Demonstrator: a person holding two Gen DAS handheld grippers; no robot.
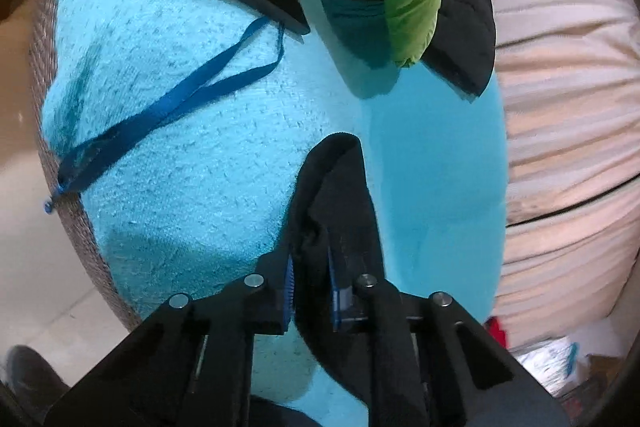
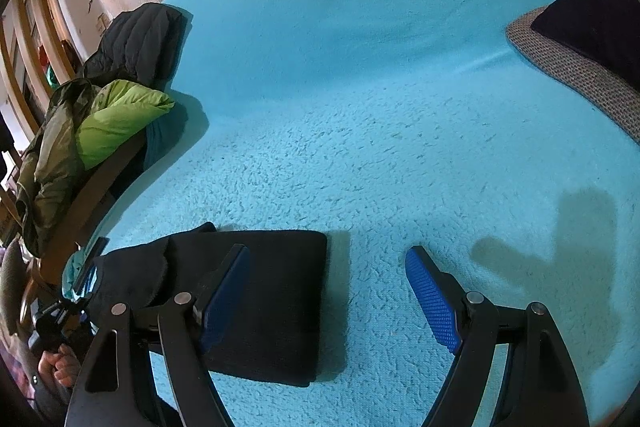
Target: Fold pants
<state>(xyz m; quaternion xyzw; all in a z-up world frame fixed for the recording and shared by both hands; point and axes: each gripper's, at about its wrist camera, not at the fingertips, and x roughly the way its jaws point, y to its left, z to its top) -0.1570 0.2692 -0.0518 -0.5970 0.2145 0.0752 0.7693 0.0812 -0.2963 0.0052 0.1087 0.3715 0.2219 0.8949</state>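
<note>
Left wrist view: left gripper (image 1: 311, 287) pinching a bunched edge of the black fleece pants (image 1: 340, 195), lifted over the fluffy turquoise blanket (image 1: 200, 147), likely to carry that edge across for another fold; blue lanyard strap (image 1: 168, 107) lying well left of the pants

Right wrist view: right gripper (image 2: 332, 295) spread wide, gripping nothing, hovering above the pants (image 2: 272, 291), folded into a neat rectangle on the blanket (image 2: 380, 87); green puffer jacket (image 2: 116, 123) heaped beyond the pants' left end

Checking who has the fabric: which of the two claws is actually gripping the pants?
The left claw: its blue pads pinch a black fold of the pants. The right claw is spread wide, nothing between its fingers.
</note>
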